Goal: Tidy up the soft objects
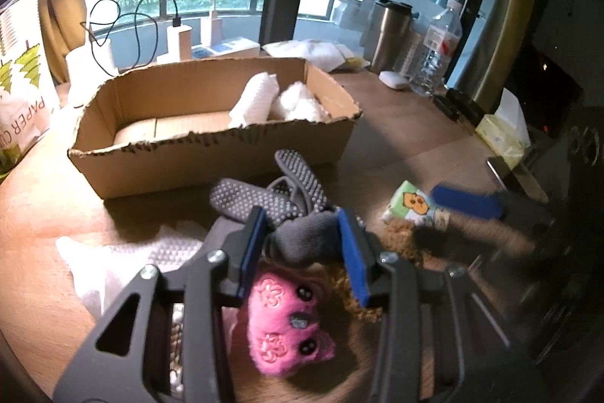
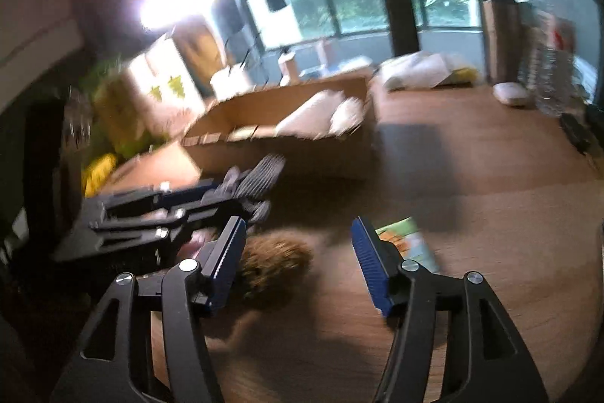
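My left gripper is open, its blue pads either side of a grey dotted sock lying on the wooden table. A pink plush face lies just below it, with a brown curly plush to its right. A cardboard box behind holds white soft items. My right gripper is open and empty above the table, with the brown plush by its left finger and a green tissue pack by its right finger. The pack also shows in the left wrist view.
A white cloth lies left of the sock. A steel mug, a water bottle and a white case stand at the back right. A tissue box sits at the right edge. A paper-cup bag stands left.
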A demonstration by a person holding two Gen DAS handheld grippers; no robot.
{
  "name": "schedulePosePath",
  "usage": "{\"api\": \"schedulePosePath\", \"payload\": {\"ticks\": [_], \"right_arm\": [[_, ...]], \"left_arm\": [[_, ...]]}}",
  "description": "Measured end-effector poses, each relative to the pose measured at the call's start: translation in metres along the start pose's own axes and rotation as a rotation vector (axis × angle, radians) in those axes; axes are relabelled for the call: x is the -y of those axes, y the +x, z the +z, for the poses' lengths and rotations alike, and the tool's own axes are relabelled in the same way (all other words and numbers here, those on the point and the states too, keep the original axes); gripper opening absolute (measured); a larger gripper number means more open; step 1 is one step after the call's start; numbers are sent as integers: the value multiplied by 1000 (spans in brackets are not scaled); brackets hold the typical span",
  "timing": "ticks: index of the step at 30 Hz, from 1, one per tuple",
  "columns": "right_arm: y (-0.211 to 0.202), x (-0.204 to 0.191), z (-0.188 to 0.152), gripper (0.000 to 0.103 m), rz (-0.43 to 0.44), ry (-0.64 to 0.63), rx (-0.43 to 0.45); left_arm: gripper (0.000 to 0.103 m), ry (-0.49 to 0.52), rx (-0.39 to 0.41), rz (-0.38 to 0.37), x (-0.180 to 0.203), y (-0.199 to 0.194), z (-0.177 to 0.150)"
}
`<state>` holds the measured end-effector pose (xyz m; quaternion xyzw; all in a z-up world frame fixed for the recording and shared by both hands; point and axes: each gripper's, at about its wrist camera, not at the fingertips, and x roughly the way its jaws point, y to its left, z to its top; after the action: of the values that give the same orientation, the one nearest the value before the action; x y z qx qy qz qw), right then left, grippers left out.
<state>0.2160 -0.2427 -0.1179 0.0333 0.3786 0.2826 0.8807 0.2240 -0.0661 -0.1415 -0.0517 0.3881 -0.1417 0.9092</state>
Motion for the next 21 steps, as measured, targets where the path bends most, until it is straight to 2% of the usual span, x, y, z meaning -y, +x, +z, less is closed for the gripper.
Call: {"api": "schedulePosePath", "payload": {"ticks": [3,7,8,9,10,13,15,17,19,21], "right_arm": [[21,-12,-8,62,19,-20,-73],[33,-17,-11,61,76,6,-93],[34,-18,-12,59,74,6,-95],[37,-20,-12,50,66,3,-103],[40,-21,-13,47,52,-5,-119],[51,-24,-19,47,3,-20,-160],[52,-24,-19,47,3,-2,-151],[50,-21,-16,49,8,30,-133],[46,-15,-14,59,-13,44,-120],[43,-12,-9,62,-27,54,-95]], "left_arm": [[41,-13,20,-2,-4,-4,-1],[41,-18,33,-13,-7,-10,-2],[41,-17,33,-16,-7,-10,-3],[41,-17,37,-13,-8,-12,-3],[41,-19,40,-13,-8,-13,-3],[41,-27,62,-5,-12,-20,0],[41,-30,77,2,-15,-26,2],[41,-35,87,3,-19,-30,3],[41,-39,96,8,-22,-35,4],[41,-39,109,15,-26,-42,5]]}}
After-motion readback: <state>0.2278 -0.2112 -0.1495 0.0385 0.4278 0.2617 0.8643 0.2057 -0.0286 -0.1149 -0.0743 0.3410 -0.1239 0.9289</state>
